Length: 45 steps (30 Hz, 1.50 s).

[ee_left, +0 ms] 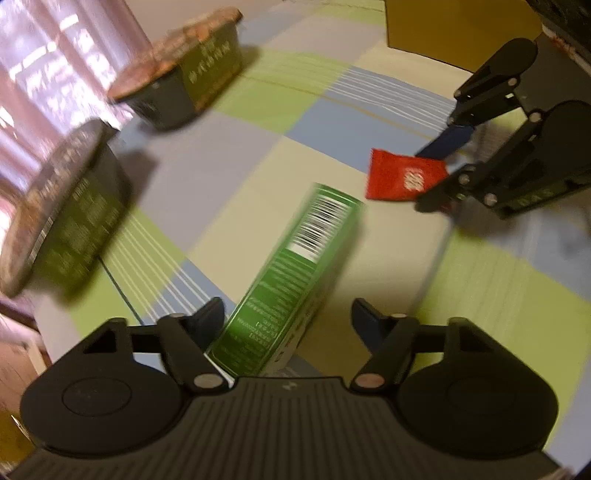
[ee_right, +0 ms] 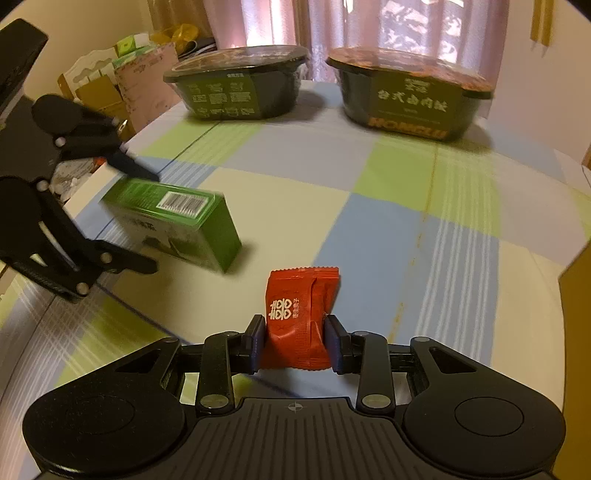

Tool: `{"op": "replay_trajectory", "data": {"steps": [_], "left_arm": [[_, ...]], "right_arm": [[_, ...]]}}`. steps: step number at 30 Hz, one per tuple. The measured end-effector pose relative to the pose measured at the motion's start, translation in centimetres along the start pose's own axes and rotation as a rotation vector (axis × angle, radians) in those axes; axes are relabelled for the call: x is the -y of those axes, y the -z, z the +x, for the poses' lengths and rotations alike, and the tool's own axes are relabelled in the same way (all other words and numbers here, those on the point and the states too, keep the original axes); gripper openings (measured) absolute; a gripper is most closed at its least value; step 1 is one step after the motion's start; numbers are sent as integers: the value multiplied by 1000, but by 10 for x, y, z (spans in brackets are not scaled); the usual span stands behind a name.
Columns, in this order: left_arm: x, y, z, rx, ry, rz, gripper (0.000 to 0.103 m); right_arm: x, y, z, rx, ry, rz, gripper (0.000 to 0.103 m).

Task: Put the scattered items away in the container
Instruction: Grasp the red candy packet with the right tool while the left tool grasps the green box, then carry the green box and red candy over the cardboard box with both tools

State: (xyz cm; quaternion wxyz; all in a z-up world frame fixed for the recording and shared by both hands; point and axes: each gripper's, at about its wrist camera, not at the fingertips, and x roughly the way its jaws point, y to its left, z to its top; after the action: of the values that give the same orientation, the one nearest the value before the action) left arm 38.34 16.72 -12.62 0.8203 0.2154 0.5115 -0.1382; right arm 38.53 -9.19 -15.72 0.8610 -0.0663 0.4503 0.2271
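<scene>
Red packet clamped in the right gripper, above the tablecloth.
Left gripper, jaws apart, straddles the green box; closing off-centre may skid it away.

Looks like a home I'm working in: checked tablecloth on a table, pink curtains over a far window, cardboard boxes stacked far left, two instant-meal bowls.
</scene>
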Motion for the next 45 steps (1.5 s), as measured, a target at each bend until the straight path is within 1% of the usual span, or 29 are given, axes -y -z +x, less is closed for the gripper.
{"op": "replay_trajectory", "data": {"steps": [1, 4, 7, 9, 11, 12, 15, 16, 18, 20, 24, 30, 35, 41, 45], "left_arm": [[3, 0, -2, -10, 13, -17, 60], [12, -1, -2, -36, 30, -46, 60], [15, -6, 4, -68, 17, -77, 51], [10, -11, 6, -80, 14, -136, 48], [2, -16, 7, -77, 13, -210, 43], [-3, -18, 8, -76, 16, -247, 42], [-14, -23, 15, -103, 39, -340, 30], [-15, -23, 18, -113, 47, -357, 28], [-16, -24, 20, -126, 54, -377, 27], [-13, -25, 18, -135, 51, -374, 26], [3, -22, 6, -141, 20, -339, 25], [40, -10, -25, -111, 33, -349, 25], [88, 2, -53, -83, 48, -358, 25], [134, 19, -82, -54, 83, -417, 25], [161, 25, -100, -42, 95, -457, 25]], "right_arm": [[1, 2, -2, 0, -1, 5, 37], [2, 6, -6, 0, 0, 11, 37], [1, 7, -8, -6, -1, 20, 37], [2, 6, -9, -11, -3, 27, 37], [2, 5, -10, -12, -2, 28, 37], [2, 5, -10, -12, -1, 29, 37], [4, 5, -9, -14, 0, 42, 37], [4, 5, -9, -16, 0, 44, 37], [5, 6, -9, -19, -2, 49, 37], [5, 7, -11, -20, -1, 47, 37], [4, 11, -20, -24, -7, 46, 36], [-5, 25, -47, -29, -26, 66, 36], [-18, 53, -80, -43, -32, 85, 35], [-29, 97, -130, -40, -37, 168, 35], [-38, 121, -163, -37, -23, 178, 35]]}}
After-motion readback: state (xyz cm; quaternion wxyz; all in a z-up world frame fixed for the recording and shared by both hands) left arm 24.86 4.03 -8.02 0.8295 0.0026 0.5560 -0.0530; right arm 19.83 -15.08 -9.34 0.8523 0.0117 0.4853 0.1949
